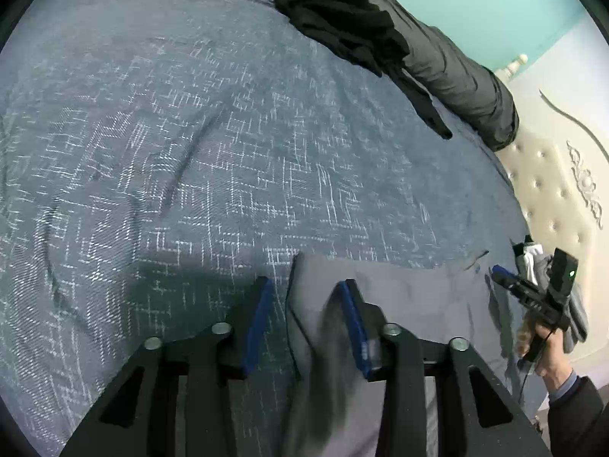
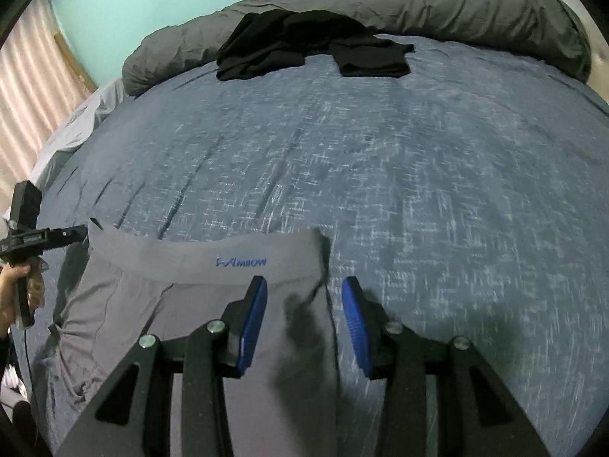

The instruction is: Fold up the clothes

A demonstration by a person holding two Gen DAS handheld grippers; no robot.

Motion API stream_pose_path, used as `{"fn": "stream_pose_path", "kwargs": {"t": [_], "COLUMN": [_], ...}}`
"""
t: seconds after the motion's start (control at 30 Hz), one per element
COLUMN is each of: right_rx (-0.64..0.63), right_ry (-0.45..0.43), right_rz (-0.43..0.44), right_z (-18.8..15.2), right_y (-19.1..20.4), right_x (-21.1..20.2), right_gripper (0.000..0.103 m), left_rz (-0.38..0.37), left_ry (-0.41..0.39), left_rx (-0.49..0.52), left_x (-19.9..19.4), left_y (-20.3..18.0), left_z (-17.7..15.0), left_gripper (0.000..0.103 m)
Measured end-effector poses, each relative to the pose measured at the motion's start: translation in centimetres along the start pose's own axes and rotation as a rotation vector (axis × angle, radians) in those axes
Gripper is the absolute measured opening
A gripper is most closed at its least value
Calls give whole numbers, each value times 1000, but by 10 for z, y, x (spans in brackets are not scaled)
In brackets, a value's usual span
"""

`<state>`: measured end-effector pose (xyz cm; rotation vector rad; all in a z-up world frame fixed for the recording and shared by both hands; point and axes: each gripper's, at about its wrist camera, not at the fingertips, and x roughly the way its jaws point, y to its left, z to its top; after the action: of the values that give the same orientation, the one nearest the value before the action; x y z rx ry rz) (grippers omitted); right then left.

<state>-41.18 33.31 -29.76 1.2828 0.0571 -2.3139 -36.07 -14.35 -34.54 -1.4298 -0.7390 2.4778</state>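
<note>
Left gripper [image 1: 304, 320] hangs over one waistband corner of the grey underwear [image 2: 198, 262], jaws apart with the fabric edge between them, pads not visibly pressing. Right gripper [image 2: 304, 320] sits over the opposite corner, jaws moderately apart, garment edge in the gap, nothing clamped. The underwear lies flat on the blue patterned bedspread [image 2: 418, 175] at the near edge of the bed, waistband away from the person, blue logo on the band. Fabric looks thin, light and limp: likely to drape and slide, no stiffness to hold a crease, so a pinch at the thicker elastic waistband corners should hold best. Bedspread is soft and wrinkled, so a low pinch could grab it along with the garment. Mid-bed is bare cloth, nothing blocking a fold forward. Further back, two black garments [image 2: 304, 43] lie well apart from the work area, against a rolled dark grey duvet [image 2: 475, 7]. Tufted headboard [image 1: 552, 175] off to the side.
</note>
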Motion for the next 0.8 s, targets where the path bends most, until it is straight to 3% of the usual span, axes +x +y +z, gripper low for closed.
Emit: {"fn": "stream_pose_path", "kwargs": {"t": [0.03, 0.23, 0.37, 0.67, 0.8], "right_rx": [-11, -54, -103, -30, 5], "right_ry": [5, 2, 26, -79, -68], "right_rz": [-23, -1, -30, -44, -77], "right_z": [1, 11, 16, 31, 36], "right_y": [0, 5, 14, 6, 0], "right_x": [3, 14, 24, 5, 7], "right_gripper": [41, 38, 5, 2, 2], "left_rz": [-3, 12, 31, 73, 95], "left_ry": [1, -5, -34, -63, -38], "left_rx": [2, 63, 110, 136, 141], "left_x": [1, 3, -6, -2, 16], "left_y": [-1, -14, -26, -43, -46], "left_z": [1, 3, 7, 46, 61], "left_gripper": [13, 3, 3, 3, 3]}}
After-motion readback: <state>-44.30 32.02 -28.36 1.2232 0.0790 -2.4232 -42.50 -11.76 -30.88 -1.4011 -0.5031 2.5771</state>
